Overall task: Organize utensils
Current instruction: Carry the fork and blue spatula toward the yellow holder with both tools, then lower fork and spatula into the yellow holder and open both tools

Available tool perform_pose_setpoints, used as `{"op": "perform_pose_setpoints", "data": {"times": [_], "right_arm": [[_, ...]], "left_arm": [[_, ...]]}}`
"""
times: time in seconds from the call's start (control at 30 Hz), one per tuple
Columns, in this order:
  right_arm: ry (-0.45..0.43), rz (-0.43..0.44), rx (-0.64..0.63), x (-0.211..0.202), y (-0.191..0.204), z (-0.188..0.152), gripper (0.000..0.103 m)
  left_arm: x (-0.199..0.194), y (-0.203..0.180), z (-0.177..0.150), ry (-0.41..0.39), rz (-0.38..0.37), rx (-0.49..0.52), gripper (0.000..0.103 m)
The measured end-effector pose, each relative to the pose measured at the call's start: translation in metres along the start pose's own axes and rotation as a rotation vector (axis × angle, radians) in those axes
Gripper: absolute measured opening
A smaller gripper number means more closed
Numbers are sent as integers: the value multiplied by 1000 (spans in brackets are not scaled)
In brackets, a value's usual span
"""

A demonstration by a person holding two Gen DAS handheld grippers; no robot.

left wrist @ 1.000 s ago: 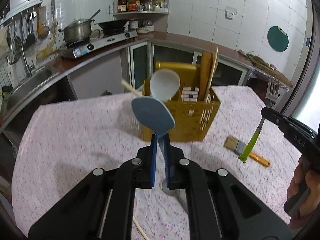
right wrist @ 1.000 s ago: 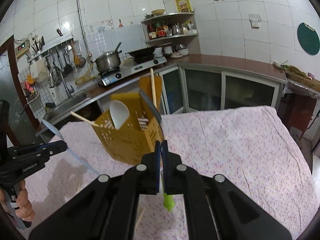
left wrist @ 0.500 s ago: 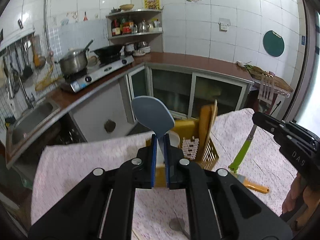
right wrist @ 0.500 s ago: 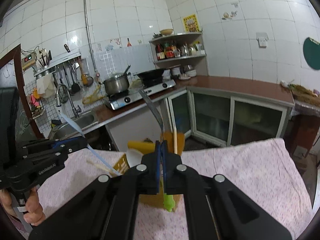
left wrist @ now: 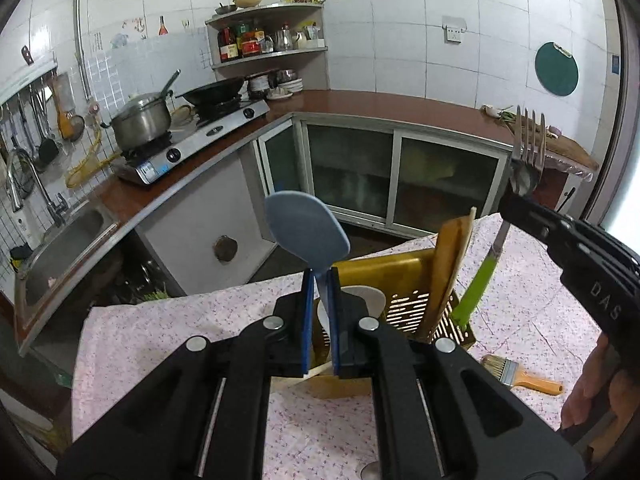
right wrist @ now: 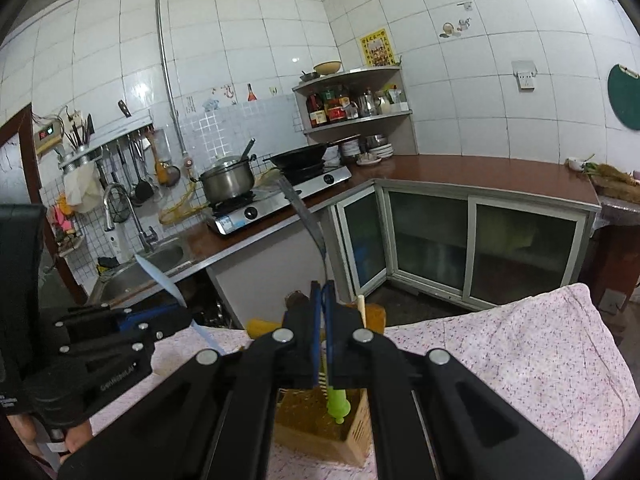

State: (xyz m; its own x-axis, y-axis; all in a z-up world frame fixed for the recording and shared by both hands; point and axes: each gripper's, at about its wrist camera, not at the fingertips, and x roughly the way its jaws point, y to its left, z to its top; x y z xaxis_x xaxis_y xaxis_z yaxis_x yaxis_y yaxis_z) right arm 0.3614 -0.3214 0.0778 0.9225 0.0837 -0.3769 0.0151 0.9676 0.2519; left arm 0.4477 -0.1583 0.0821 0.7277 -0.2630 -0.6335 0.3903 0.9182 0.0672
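Note:
My left gripper is shut on a blue-grey plastic rice spoon, held upright above the yellow utensil basket. The basket holds a white spoon and wooden spatulas. My right gripper is shut on a green-handled fork; its handle end hangs over the basket. In the left wrist view the fork stands upright at the basket's right side, held by the right gripper. The left gripper also shows in the right wrist view.
A paint brush with an orange handle lies on the flowered tablecloth right of the basket. Beyond the table are a sink, a stove with a pot and counter cabinets.
Both grippers have risen and tilted over the basket. The fork's handle end has come over the basket. The spoon now stands above the basket's left part.

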Motion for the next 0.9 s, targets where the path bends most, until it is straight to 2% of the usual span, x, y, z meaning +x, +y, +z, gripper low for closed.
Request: {"op": "perform_pose_setpoints", "data": {"times": [0.17,0.27,0.43,0.53,0.7,0.9], "right_arm": [[6,-13,-36,13,2,-16,2],[18,-15,-44,19,2,-28,2],[30,-52,-65,26,2,-42,2],[29,-78,-84,26,7,-49,2],[28,-97,-85,26,12,-56,2],[25,-113,-78,26,13,-59,2]], "left_arm": [[20,0,-13,9,-14,9,5],[31,1,-22,13,12,13,5],[42,11,-38,-11,-3,-41,5],[45,15,-46,-39,14,-77,5],[45,22,-47,-76,3,-151,5],[47,24,-46,-84,3,-166,5]]}}
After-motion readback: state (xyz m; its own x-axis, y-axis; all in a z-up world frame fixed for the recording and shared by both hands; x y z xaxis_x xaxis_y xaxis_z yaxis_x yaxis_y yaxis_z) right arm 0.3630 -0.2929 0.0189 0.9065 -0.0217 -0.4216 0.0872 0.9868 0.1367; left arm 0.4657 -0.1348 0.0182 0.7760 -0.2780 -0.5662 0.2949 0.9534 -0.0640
